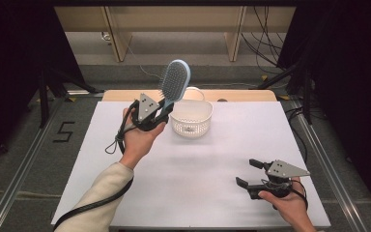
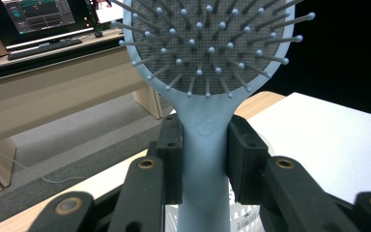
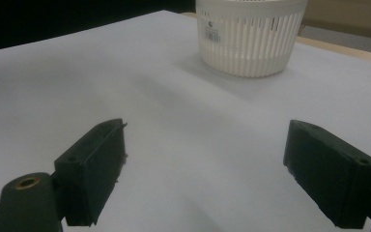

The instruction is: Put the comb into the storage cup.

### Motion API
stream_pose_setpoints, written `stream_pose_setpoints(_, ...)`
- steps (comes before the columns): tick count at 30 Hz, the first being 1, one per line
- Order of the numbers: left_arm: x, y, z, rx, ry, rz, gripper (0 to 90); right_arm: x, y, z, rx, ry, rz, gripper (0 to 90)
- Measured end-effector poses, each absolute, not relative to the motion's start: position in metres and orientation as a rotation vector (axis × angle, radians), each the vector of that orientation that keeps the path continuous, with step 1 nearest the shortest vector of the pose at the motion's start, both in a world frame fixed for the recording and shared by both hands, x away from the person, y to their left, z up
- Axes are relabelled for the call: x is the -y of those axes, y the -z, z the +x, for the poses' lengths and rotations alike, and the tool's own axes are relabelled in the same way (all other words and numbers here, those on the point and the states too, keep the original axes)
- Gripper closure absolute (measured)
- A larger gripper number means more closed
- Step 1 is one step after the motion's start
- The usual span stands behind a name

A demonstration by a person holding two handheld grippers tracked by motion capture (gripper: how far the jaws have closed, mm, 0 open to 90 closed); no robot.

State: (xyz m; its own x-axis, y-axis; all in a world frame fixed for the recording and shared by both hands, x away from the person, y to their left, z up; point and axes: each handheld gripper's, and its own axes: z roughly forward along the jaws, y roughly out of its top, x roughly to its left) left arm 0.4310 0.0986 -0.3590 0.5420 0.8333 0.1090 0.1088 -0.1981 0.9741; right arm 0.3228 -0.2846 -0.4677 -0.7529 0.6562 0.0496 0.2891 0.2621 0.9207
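The left gripper point(image 2: 204, 162) clamps the pale blue plastic paddle hairbrush point(image 2: 207, 72) by its handle; the right gripper point(image 3: 203, 174) gapes wide, holding nothing, near the white table's point(image 1: 198, 164) front right corner.

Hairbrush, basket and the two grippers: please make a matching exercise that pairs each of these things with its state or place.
Things:
1. hairbrush
2. basket
3. left gripper
4. right gripper

States:
A. jaws apart, nothing between them
B. standing on the white table, white and slotted
C. held upright in the air, light blue
D. shut on a handle

Pairs: 1-C, 2-B, 3-D, 4-A
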Motion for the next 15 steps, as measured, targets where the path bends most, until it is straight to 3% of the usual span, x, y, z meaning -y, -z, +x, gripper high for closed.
stream_pose_setpoints(15,-0.0942,0.3584,0.4336,-0.802,-0.792,1.661,70.0,0.2848,0.4678,0.3229,-2.197,-1.487,0.860,15.8)
